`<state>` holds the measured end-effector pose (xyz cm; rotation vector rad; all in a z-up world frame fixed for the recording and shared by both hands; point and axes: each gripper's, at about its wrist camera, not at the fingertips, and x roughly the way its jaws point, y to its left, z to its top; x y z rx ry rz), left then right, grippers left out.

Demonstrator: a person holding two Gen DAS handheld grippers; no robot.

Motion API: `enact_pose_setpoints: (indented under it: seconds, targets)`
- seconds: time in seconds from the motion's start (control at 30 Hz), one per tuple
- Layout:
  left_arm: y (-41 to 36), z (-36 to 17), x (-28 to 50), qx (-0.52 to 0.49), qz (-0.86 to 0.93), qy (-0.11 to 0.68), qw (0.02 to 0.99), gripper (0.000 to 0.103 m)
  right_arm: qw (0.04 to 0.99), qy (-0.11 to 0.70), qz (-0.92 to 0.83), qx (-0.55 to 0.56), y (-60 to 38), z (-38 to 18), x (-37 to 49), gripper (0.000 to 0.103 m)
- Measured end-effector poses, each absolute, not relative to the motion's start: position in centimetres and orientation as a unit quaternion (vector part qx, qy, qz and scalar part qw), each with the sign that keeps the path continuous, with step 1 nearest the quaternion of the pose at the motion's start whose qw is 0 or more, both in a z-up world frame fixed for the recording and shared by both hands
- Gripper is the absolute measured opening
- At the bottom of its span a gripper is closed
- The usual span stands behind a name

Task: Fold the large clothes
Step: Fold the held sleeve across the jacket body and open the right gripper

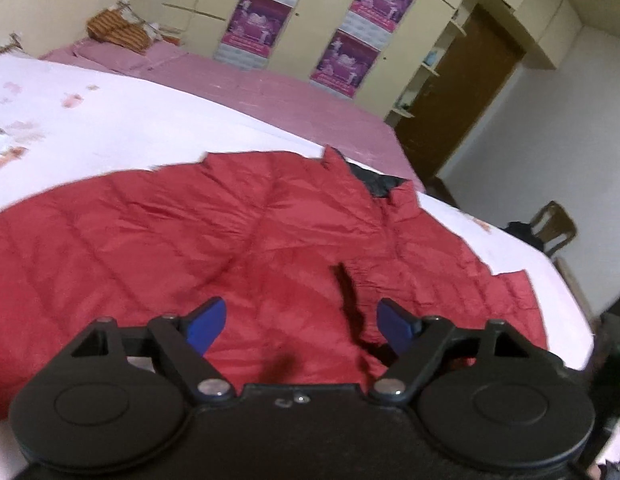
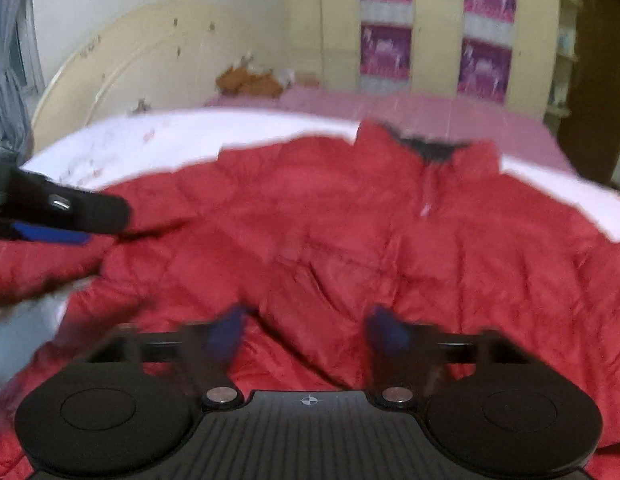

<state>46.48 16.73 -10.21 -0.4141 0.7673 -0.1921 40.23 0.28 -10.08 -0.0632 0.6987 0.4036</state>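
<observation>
Jacket (image 1: 237,240) lies spread on the bed (image 1: 121,120), both tools open and empty above it — left tool (image 1: 301,324), right tool (image 2: 305,332). Slippery quilting (puffy too) may slide from a shallow pinch.

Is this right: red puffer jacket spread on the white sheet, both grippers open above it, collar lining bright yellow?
Not quite. The red puffer jacket lies on the white sheet under the open left gripper and right gripper, but the collar lining is dark, per the left wrist view.
</observation>
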Motion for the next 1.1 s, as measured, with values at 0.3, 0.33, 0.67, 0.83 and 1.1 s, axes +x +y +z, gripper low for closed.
enact_pose_setpoints:
  seconds: [0.3,0.33,0.67,0.83,1.1]
  targets:
    - [8.6,-14.4,52.5,-0.137,-0.14,0.449,0.872,0.058,0.945,0.308,0.041,0.105,-15.5,-6.1,37.2,0.039]
    - [7.5,-14.8,53.0,-0.109,-0.141,0.451,0.874,0.052,0.945,0.305,0.027,0.11,-16.6,-5.9,36.8,0.039]
    - [11.0,-7.9,50.0,-0.123,-0.079,0.289,0.946,0.017,0.945,0.29,-0.035,0.148,-23.6,-5.8,35.0,0.019]
    - [13.7,-11.2,50.2,-0.119,-0.058,0.352,0.927,0.017,0.943,0.303,-0.024,0.135,-24.1,-6.4,36.3,0.018]
    - [11.3,-14.4,51.1,-0.119,-0.05,0.373,0.919,0.017,0.939,0.335,0.014,0.077,-22.1,-8.7,41.3,0.018]
